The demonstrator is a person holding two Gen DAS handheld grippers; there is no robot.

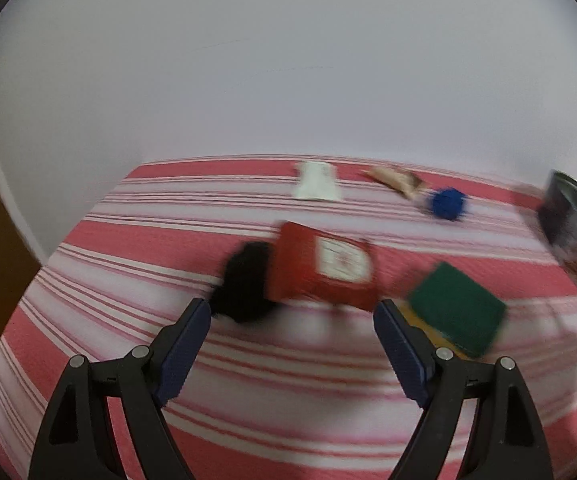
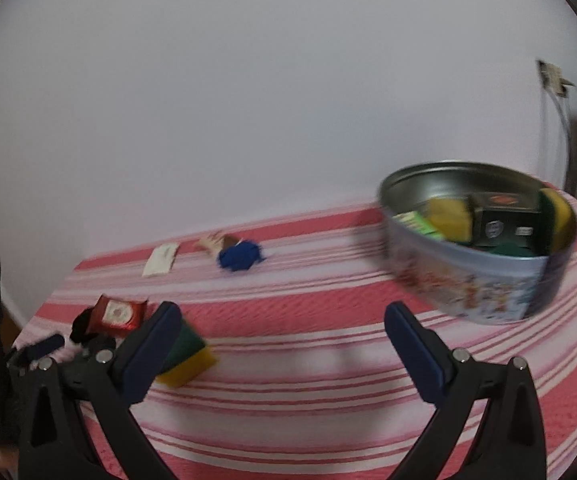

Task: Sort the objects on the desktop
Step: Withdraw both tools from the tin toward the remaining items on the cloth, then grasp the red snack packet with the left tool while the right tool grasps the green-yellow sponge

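Since nothing is held yet, both the left gripper (image 1: 292,316) and right gripper (image 2: 282,320) are kept open; the red packet (image 1: 324,270) is framed just beyond the left jaws for pickup.

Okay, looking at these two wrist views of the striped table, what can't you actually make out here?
- Black soft object: left wrist view, smeared by motion blur; the red packet covers its right side.
- Round metal tin: left wrist view, cut off by the right edge.
- Tin contents: right wrist view, the wall hides their lower parts.
- Green and yellow sponge: right wrist view, partly behind one of the right gripper's fingers.
- Label print on the red packet: blurred in both.
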